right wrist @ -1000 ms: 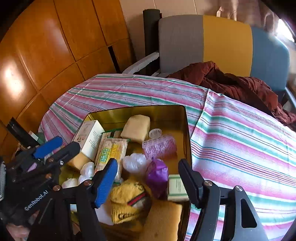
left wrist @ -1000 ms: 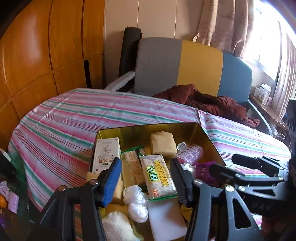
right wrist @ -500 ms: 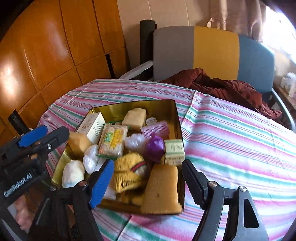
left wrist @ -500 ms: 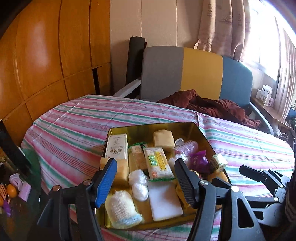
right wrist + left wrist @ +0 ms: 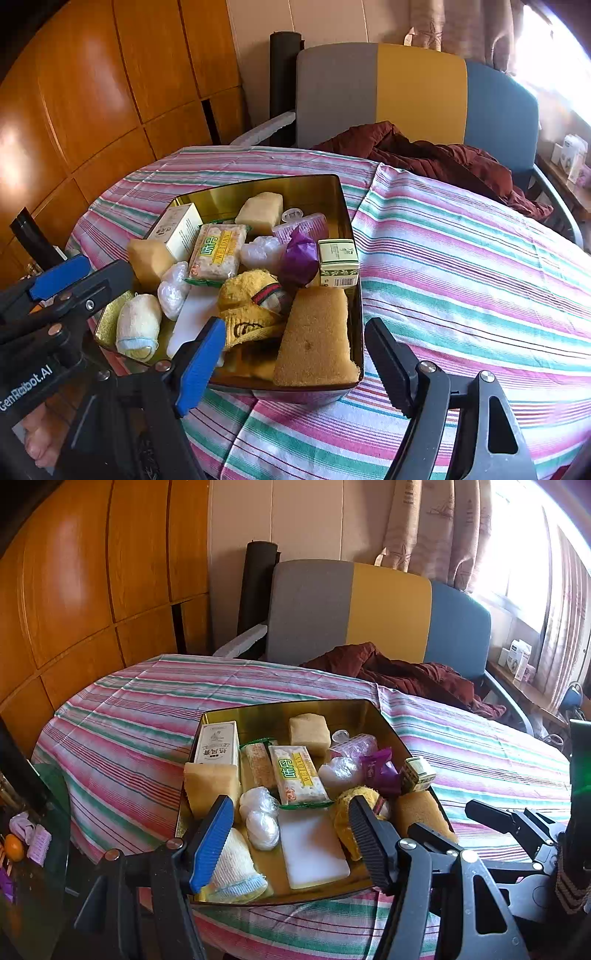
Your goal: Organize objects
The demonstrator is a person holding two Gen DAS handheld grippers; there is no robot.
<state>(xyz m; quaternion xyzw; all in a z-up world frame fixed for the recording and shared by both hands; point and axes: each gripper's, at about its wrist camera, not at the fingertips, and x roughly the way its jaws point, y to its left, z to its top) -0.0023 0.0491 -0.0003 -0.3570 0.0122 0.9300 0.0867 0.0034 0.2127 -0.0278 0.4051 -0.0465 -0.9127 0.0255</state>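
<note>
At the moment of inspection the gold tin (image 5: pixel 343 206) sat on the striped cloth of the bench (image 5: pixel 461 266), near the bench's front edge, and was packed to the rim. Both the left tongs (image 5: pixel 288 834) and the right tongs (image 5: pixel 295 358) stood wide with nothing between their jaws, hovering short of the tin's near wall.

Risks noted:
- The brown sponge (image 5: pixel 314 339) leaned against the near right corner and rose above the rim; a knock from the right tongs would likely tip it out onto the cloth.
- The small green-printed box (image 5: pixel 338 262) was perched at the right wall and appeared loosely seated; pulling the purple packet (image 5: pixel 299 254) beside it could dislodge it.
- The yellow knitted cloth (image 5: pixel 251 299) lay tangled over neighbouring items, so lifting it could drag others along.
- The cloth was loose and creased; a push on the tin might slide it toward the front edge.

Clearance: the bench to the right of the tin was open striped cloth. The rolled sock (image 5: pixel 236 867) lay against the near left corner, where the two tongs stood close together.
</note>
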